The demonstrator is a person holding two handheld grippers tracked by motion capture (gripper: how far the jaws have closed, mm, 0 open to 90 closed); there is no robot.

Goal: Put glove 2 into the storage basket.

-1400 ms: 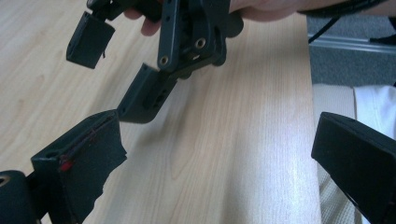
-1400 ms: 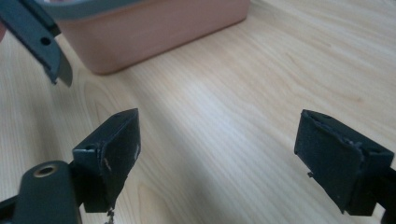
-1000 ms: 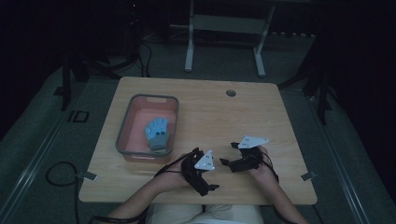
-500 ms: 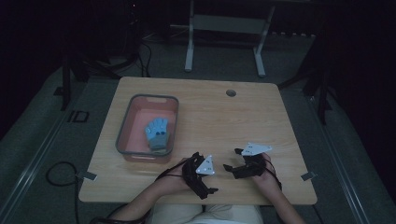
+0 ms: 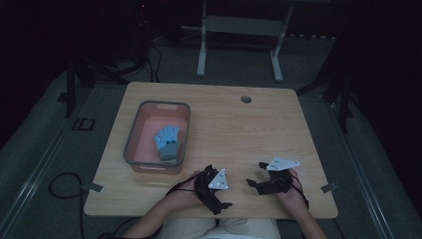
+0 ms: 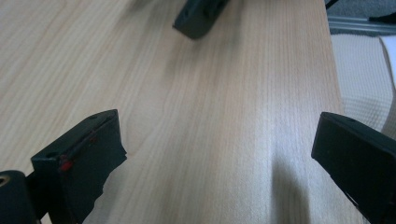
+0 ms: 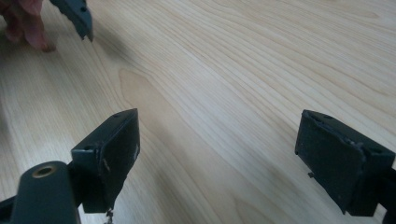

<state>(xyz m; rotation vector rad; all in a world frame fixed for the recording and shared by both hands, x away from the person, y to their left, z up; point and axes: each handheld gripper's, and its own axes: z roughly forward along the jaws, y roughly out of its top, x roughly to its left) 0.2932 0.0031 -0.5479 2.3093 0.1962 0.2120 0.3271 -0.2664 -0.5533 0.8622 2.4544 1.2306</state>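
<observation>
Both grippers sit low over the near edge of the wooden counter (image 5: 234, 124), and each has its 2 fingers spread wide with only bare wood between them. The left gripper (image 5: 222, 200) points toward the right gripper (image 5: 253, 181), whose tip shows ahead of the left fingers (image 6: 84, 158) in the left gripper view. The blue glove (image 5: 167, 142) lies well beyond the left fingers and off to their far side, inside the pink bin (image 5: 135, 142), resting near the bin's near-right corner, close to the wall.

Judging from this, the main risk is the reach itself. The glove is limp and lies flat, so fingers coming down steeply may pinch only 1 thin layer or slip off it. Because it sits close to the bin wall, a spread finger could catch the rim and shove or tip the bin. The 2 grippers are also near each other, and their trailing cables could snag if both swing toward the bin together.
</observation>
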